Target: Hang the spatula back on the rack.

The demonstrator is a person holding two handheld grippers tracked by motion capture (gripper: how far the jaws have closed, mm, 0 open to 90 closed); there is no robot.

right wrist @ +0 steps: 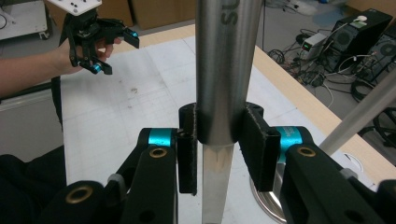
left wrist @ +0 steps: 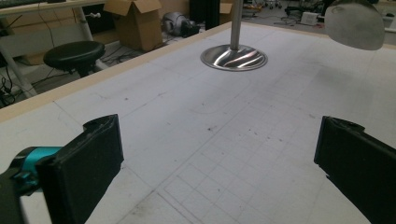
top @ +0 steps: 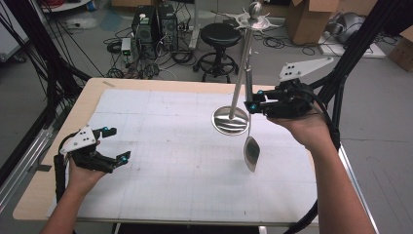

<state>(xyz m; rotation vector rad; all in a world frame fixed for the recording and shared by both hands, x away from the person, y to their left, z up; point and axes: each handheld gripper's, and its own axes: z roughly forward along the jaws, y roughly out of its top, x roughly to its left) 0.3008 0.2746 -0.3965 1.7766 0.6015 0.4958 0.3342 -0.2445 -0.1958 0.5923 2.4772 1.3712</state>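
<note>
The table (top: 58, 141) is a pale wooden top covered by a white gridded mat (top: 170, 161), with the person's forearms coming in from the near edge. Beyond its far edge, on the grey floor, stand a black stool (top: 220, 36), two dark computer towers (top: 155, 24) amid loose cables, and cardboard boxes (top: 309, 19).

On the mat, right of centre, stands a metal rack: a round shiny base (top: 229, 122) with a thin pole (top: 242, 68) rising, tilted in the high view, to a ball and pronged top.

The right gripper (top: 253, 103) is held raised just beside the pole, and its fingers (right wrist: 254, 144) are clamped on the handle of a large steel spoon (top: 251, 153). The spoon hangs down from the fingers, its bowl above the mat just near of the base; whether it touches the mat cannot be told.

The left gripper (top: 117, 145) is well apart at the mat's left side, its fingers (left wrist: 88, 163) spread wide with nothing between them.
</note>
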